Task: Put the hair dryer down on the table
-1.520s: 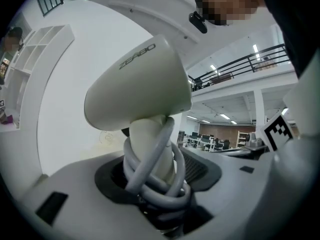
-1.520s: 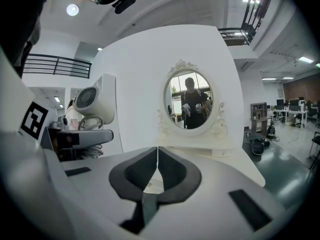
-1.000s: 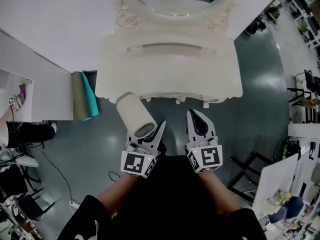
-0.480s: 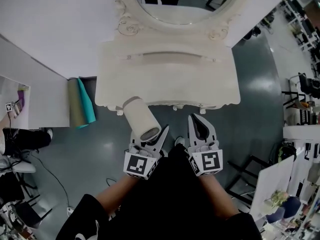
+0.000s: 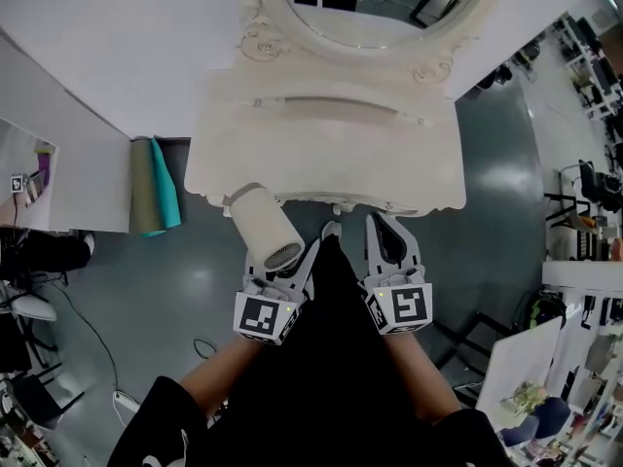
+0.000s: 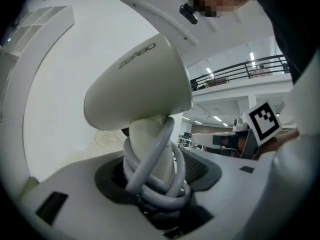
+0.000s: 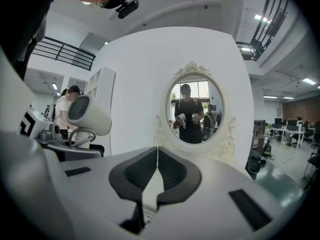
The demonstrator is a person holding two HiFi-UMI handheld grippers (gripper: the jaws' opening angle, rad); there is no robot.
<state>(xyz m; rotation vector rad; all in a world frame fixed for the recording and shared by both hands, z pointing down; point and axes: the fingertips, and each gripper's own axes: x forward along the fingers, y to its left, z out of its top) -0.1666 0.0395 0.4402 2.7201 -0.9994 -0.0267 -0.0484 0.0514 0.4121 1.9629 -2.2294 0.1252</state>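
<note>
One hair dryer at centre frame. Two tools just below it: the left tool and the right tool, each bearing one marker cube, two cubes in all. One cream surface, with one oval mirror at the top. Two rolls at left: one olive roll, one teal roll.

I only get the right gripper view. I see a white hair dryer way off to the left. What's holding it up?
Observer: The left gripper, shut on the hair dryer by its handle, with the cord wound round it.
Operator: Is it over the table?
Observer: In the head view only its front end overlaps the table at the front edge; the rest shows against the floor.
Operator: Where's my gripper?
Observer: The right gripper sits beside the left one, short of the table's edge.
</note>
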